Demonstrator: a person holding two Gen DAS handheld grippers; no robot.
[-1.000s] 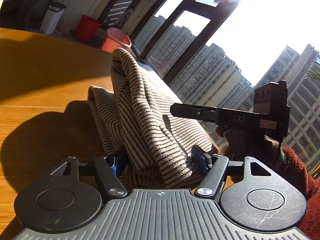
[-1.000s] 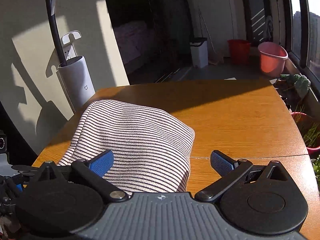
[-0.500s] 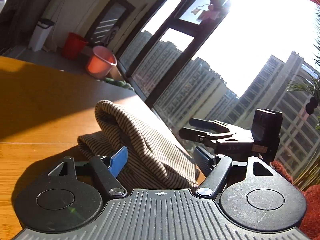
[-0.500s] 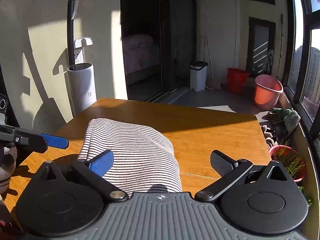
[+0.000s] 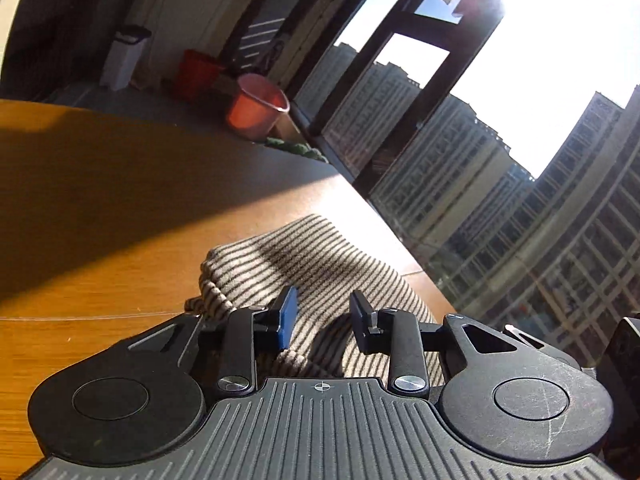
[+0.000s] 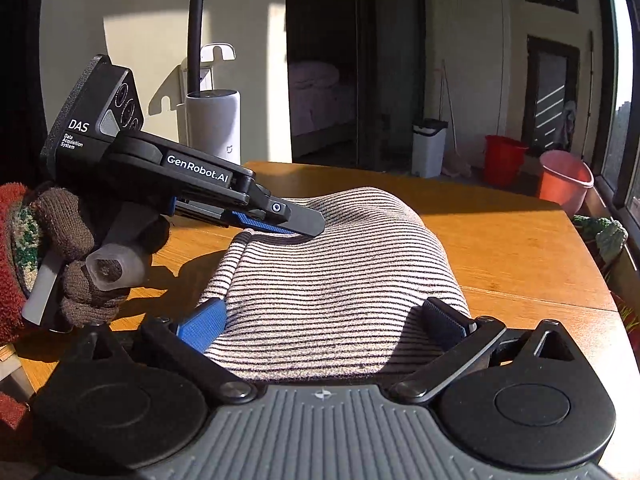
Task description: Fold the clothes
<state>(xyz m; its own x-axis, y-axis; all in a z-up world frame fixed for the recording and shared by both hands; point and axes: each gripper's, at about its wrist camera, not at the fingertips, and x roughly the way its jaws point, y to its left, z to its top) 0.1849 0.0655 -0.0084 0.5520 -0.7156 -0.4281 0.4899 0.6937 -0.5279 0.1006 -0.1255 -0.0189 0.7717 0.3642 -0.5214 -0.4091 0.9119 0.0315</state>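
- Left gripper (image 5: 323, 318) partly closed, nothing visibly clamped, tips over striped garment (image 6: 332, 280)
- Right gripper (image 6: 326, 320) wide open, empty
- Garment near edge hidden behind gripper body

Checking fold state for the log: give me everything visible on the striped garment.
The striped garment is a soft knit, pale with thin dark horizontal stripes, folded into a rounded, humped bundle with layered edges showing at its left side. It lies on the wooden table, partly in sun. The left gripper rests its fingertips on the upper left of the bundle, jaws partly open with nothing pinched. The right gripper is open, its fingers at either side of the near edge. Which garment it is cannot be told.
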